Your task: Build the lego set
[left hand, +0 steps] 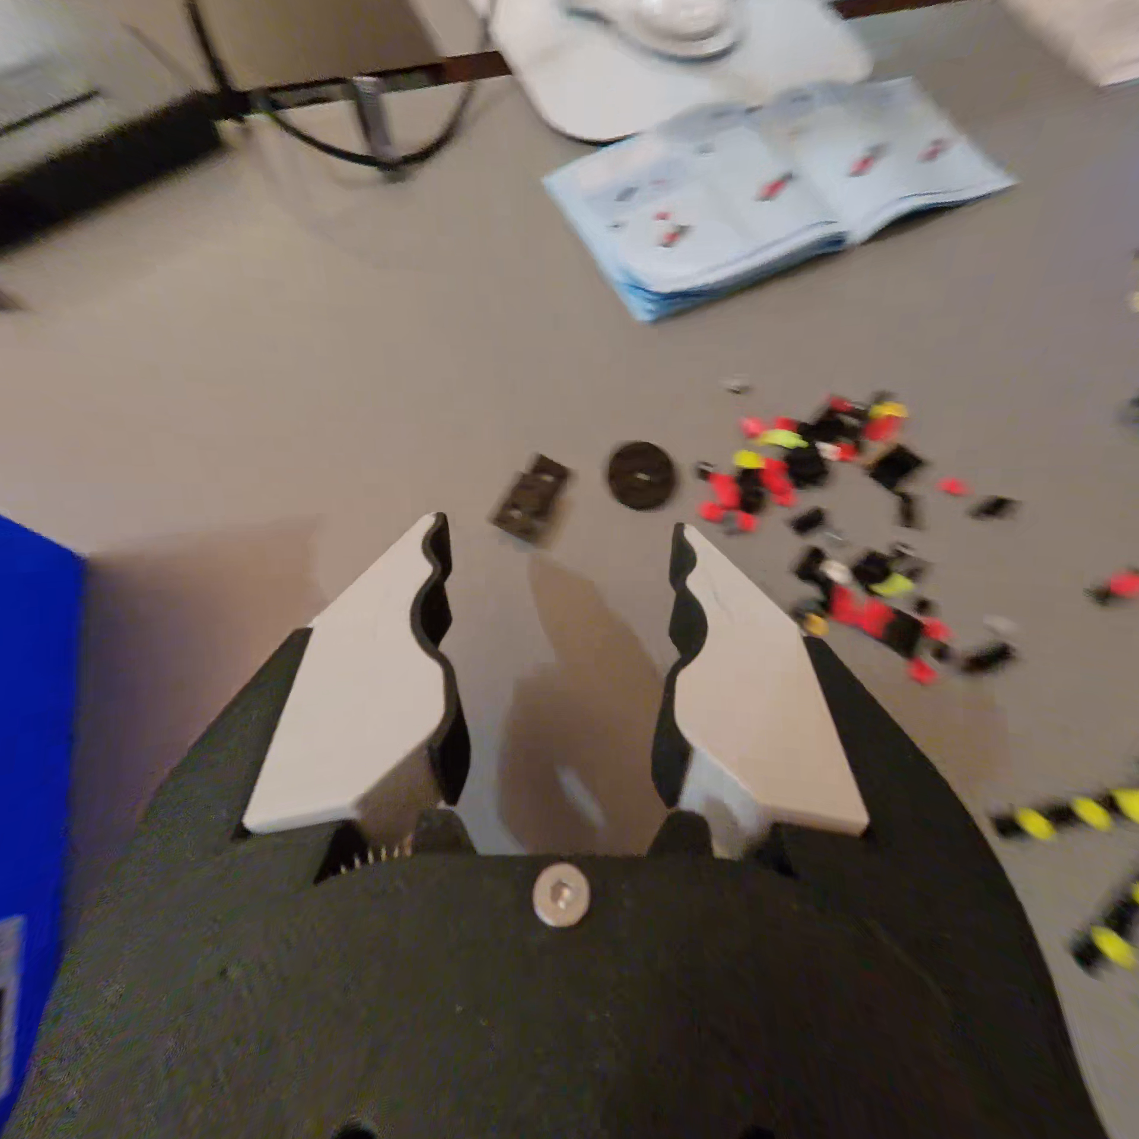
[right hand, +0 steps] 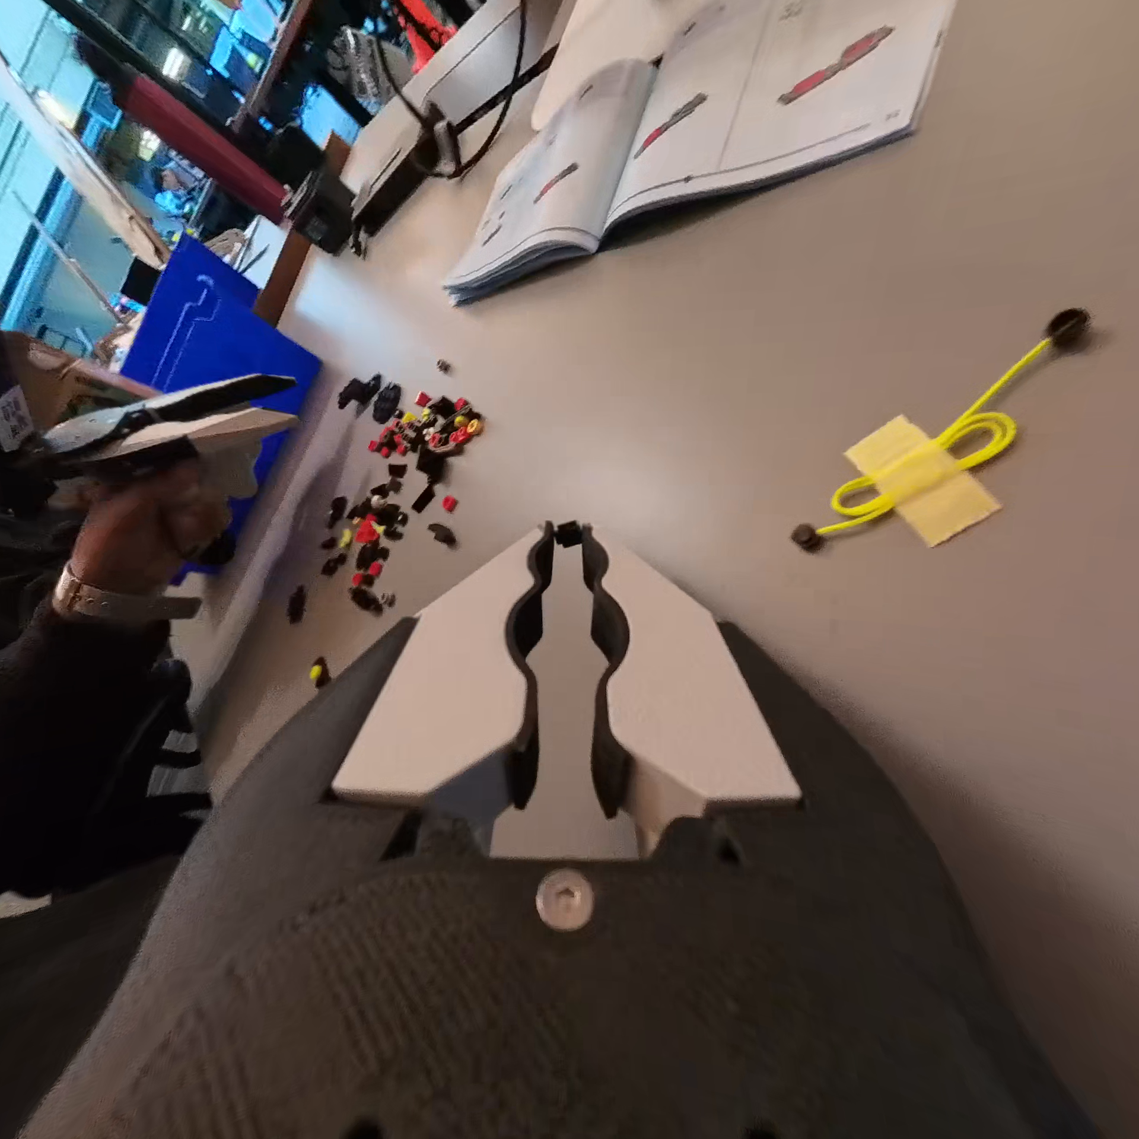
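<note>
Jaws, left gripper (left hand: 559, 531): spread wide with nothing between them, above bare grey table (left hand: 308, 382); this view is blurred.
Jaws, right gripper (right hand: 567, 534): nearly closed, pinching a small black lego piece (right hand: 567, 532) at the very tips, raised over the table.
Far left: a blue box (left hand: 31, 770) stands at the table's left edge, just beside the left gripper's body.
Hand: in the right wrist view a person's hand (right hand: 151, 524) holds the left gripper in front of the blue box.
Ahead of the left gripper: a black rectangular plate (left hand: 531, 497) and a black round wheel-like part (left hand: 641, 475) lie side by side, just beyond the fingertips and apart from each other.
Loose pieces: a scatter of red, black and yellow lego pieces (left hand: 850, 524) lies right of the round part, between the two grippers.
Behind: an open instruction booklet (left hand: 770, 191) lies flat, with black cables (left hand: 370, 148) to its left.
Far right: a yellow cord (right hand: 912, 462) with black ends, held down by yellowish tape (right hand: 924, 487), well apart from the pieces.
</note>
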A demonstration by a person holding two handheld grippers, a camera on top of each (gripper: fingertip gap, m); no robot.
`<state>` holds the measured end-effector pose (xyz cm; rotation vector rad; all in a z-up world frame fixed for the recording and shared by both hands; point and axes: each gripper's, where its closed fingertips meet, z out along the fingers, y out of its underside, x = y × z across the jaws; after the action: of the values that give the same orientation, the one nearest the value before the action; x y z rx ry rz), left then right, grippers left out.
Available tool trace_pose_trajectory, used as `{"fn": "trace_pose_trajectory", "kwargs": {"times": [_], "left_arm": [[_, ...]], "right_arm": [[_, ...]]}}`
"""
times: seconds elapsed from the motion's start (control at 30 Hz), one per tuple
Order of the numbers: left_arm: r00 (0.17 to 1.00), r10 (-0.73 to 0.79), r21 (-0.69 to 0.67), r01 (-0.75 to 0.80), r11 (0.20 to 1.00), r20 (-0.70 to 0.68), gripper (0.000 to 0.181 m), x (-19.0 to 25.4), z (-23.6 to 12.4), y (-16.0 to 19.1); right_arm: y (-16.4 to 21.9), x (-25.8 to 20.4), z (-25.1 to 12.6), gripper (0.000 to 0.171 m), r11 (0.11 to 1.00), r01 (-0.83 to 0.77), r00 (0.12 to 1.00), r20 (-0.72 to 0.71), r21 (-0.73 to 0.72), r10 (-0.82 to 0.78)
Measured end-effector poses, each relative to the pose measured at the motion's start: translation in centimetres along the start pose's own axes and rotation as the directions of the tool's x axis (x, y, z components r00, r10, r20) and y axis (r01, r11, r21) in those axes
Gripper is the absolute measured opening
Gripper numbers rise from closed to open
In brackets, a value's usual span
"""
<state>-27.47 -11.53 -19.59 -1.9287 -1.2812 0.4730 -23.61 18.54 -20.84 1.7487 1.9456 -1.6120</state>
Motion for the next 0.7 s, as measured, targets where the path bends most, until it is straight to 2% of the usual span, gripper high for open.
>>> {"fn": "trace_pose_trajectory", "kwargs": {"times": [0.03, 0.13, 0.27, 0.37, 0.47, 0.53, 0.6, 0.63, 0.7], "left_arm": [[1.000, -0.010, -0.007, 0.010, 1.000, 0.029, 0.072, -1.0, 0.8, -0.1], [0.996, -0.066, -0.048, 0.069, 0.996, 0.054, 0.083, -2.0, 2.3, 0.7], [0.985, -0.024, -0.068, 0.036, 0.997, 0.169, 0.091, -3.5, 1.8, 2.0], [0.979, -0.025, -0.073, 0.041, 0.996, 0.203, 0.094, -3.9, 1.4, 2.5], [0.968, -0.031, -0.058, 0.047, 0.997, 0.250, 0.099, -4.8, 1.7, 2.5], [0.951, -0.028, -0.039, 0.042, 0.998, 0.307, 0.100, -6.0, 2.1, 2.2], [0.944, -0.044, -0.049, 0.064, 0.997, 0.328, 0.105, -6.6, 2.4, 2.1], [0.943, -0.055, -0.047, 0.074, 0.996, 0.329, 0.105, -6.7, 2.6, 1.9], [0.943, -0.056, -0.068, 0.083, 0.994, 0.328, 0.109, -6.7, 2.9, 2.2]], "right_arm": [[-0.2, 0.3, 0.0, 0.010, 1.000, 0.006, 1.000, -0.016, 0.005, -0.006], [0.3, 1.1, -0.1, 0.042, 0.999, 0.007, 0.999, -0.040, -0.036, -0.009], [0.2, 1.1, -1.4, 0.058, 0.999, 0.001, 1.000, -0.029, -0.043, -0.002], [0.1, 2.2, -3.3, 0.066, 0.987, 0.152, 0.975, -0.154, -0.060, -0.160], [-0.6, 4.6, -4.7, 0.072, 0.901, 0.408, 0.822, -0.371, -0.148, -0.433], [-2.1, 5.9, -5.2, 0.070, 0.836, 0.516, 0.690, -0.487, -0.188, -0.535], [-4.1, 6.1, -5.1, 0.071, 0.774, 0.602, 0.591, -0.542, -0.197, -0.598], [-5.0, 6.1, -4.7, 0.073, 0.759, 0.624, 0.576, -0.548, -0.183, -0.606], [-6.2, 6.3, -3.2, 0.081, 0.780, 0.606, 0.614, -0.533, -0.152, -0.582]]}}
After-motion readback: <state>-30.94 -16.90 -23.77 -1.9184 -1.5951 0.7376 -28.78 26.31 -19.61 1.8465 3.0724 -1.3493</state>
